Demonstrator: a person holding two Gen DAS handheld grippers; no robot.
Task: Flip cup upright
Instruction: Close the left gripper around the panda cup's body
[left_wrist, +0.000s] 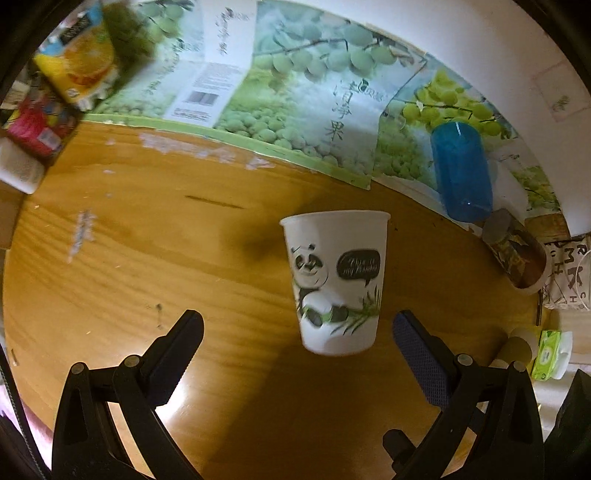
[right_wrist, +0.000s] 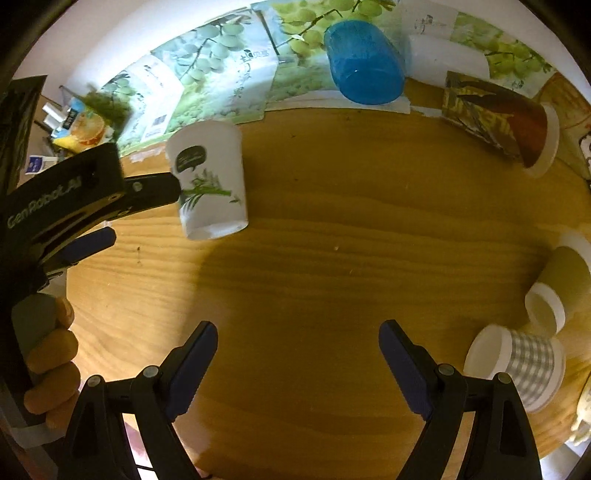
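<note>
A white paper cup with a panda print (left_wrist: 338, 282) stands upright on the wooden table (left_wrist: 147, 258), wide rim up. My left gripper (left_wrist: 297, 325) is open, its fingers on either side of the cup's base and apart from it. In the right wrist view the same cup (right_wrist: 210, 184) stands at the upper left, with the left gripper (right_wrist: 142, 212) beside it, one finger (right_wrist: 155, 190) crossing its left side. My right gripper (right_wrist: 297, 350) is open and empty over bare table, well short of the cup.
A blue cup (right_wrist: 364, 61) lies at the back by fruit-print paper. A brown patterned cup (right_wrist: 498, 118) lies on its side at the right. Two more cups (right_wrist: 517, 363) lie near the table's right edge. Snack packets (left_wrist: 77, 66) sit at the back left.
</note>
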